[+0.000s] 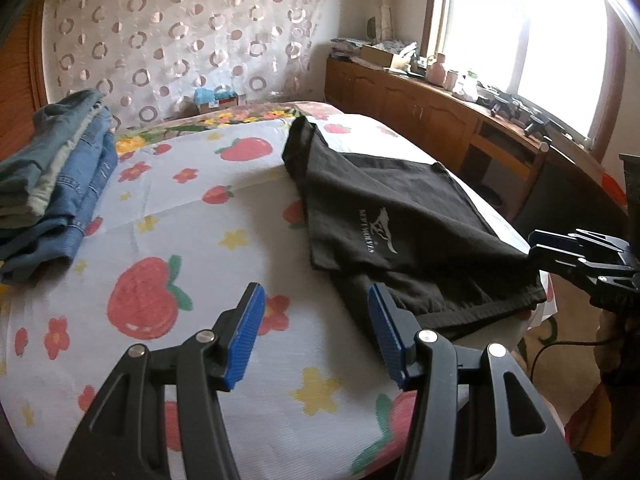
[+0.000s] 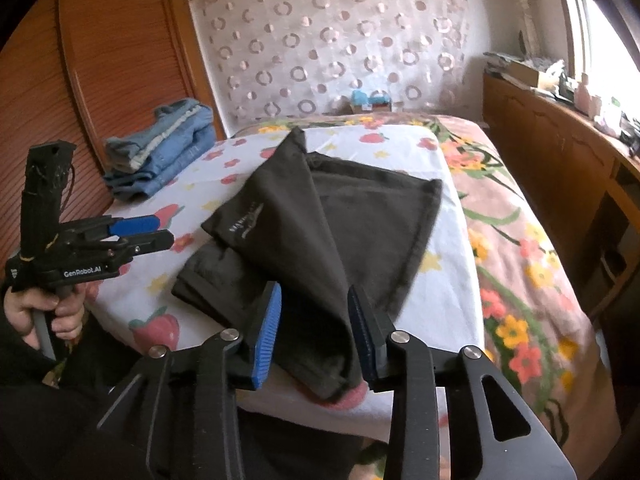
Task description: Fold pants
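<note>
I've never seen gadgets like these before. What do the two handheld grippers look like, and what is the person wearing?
Each is a black plastic tool with two hinged fingers, silver pivot pins and ribbed blue pads. The left gripper carries white "GenRobot.AI" lettering, a tall black post and a grey handle in the left hand. A thin dark cable hangs below the right gripper. The sleeve is black.

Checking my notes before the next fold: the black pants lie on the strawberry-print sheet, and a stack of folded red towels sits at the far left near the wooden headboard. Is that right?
Not quite. The stack at the far left is folded blue denim jeans, not red towels, as the right wrist view shows. The black pants do lie on the strawberry-print sheet, near the wooden headboard.
</note>
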A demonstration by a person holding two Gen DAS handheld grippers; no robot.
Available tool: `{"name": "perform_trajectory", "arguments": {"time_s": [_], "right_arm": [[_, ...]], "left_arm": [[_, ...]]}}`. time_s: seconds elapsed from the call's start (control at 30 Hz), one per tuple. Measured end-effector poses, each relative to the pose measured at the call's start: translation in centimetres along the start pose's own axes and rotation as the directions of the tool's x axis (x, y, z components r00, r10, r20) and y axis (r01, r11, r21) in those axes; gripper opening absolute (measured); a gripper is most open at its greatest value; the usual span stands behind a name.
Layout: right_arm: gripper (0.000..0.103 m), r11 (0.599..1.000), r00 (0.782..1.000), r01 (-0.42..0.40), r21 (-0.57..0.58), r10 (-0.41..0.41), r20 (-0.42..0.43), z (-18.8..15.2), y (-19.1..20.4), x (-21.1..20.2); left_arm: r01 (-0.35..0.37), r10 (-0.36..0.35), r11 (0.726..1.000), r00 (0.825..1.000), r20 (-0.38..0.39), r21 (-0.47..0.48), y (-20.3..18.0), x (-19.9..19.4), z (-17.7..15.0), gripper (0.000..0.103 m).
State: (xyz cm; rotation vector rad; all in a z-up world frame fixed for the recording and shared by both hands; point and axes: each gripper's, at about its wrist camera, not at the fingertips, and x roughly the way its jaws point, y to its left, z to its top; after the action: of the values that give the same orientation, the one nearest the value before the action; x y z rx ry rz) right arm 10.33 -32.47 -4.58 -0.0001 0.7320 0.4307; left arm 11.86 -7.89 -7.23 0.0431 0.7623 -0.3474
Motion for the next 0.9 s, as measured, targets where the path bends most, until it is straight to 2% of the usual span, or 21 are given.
{"name": "perform_trajectory", "arguments": {"time_s": [0.53, 0.73, 0.9], "right_arm": [[0.034, 0.984, 0.990, -0.139, -0.110, 0.135, -0.043, 4.9, 5.4, 6.2], [0.034, 0.963, 0.971, -0.231, -0.141, 0.220, -0.095, 5.8, 7.1, 9.3], [0.034, 0.953, 0.965, -0.248, -0.174, 0.228, -0.127, 6.1, 8.1, 11.2]], "left_arm": [[-0.038, 0.039, 0.999, 0.998, 0.041, -0.022, 2.5, -2.0, 0.3, 0.053], [-0.032, 0.034, 0.999, 0.998, 0.060, -0.031, 3.0, -2.8, 0.5, 0.053], [-0.033, 0.036, 0.999, 0.997, 0.071, -0.037, 3.3, -3.4, 0.5, 0.053]]}}
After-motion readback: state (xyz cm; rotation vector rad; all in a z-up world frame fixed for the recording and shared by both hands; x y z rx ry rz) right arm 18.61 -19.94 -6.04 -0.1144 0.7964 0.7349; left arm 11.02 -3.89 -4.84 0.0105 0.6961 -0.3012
